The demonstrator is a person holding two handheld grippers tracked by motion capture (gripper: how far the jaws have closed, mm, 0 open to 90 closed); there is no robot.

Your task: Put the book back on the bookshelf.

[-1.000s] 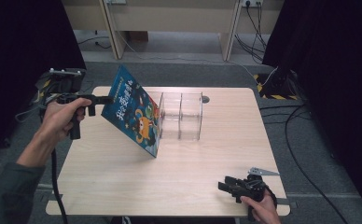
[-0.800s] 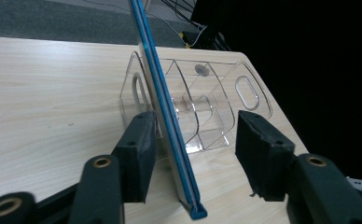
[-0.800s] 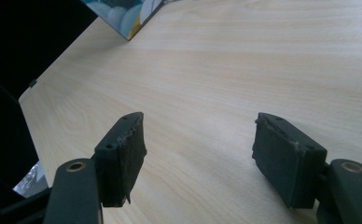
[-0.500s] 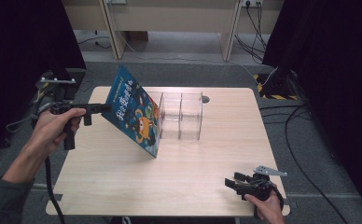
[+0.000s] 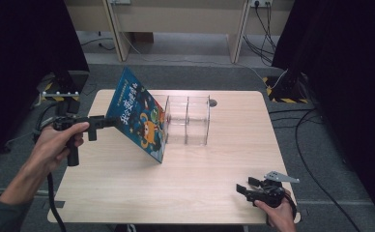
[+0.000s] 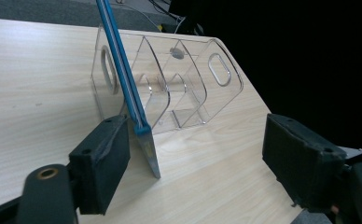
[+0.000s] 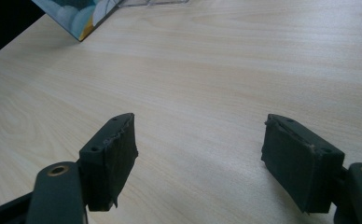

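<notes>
Table [image 5: 185, 188]: pale wood, bearing the book, the rack and the right gripper's hand at its near right corner.
Book [image 5: 142, 116]: a blue picture book, tilted, its lower edge on the table and its top leaning away from the rack; in the high view its cover faces the person. In the left gripper view it shows edge-on as a thin blue slab [image 6: 123, 88] with one corner down on the wood.
Book and rack: the book's lower right part is just beside the rack's left end wall; whether they touch I cannot tell.
Rack [image 5: 188, 120]: clear plastic, with upright dividers making several slots and an oval hand-hole in each end wall [image 6: 219, 70]; the slots look bare.
Left gripper [image 5: 109, 122]: held level at the table's left edge, pointing at the book's left edge. Its jaws are spread wide and have just been opening. The book's edge stands between them, close by the left pad [image 6: 102, 161] and well apart from the right one; neither pad presses on it.
Right gripper [image 5: 246, 186]: low over the near right corner, well apart from book and rack. Its jaws are spread and have just been opening, with bare wood between them [image 7: 200, 154].
</notes>
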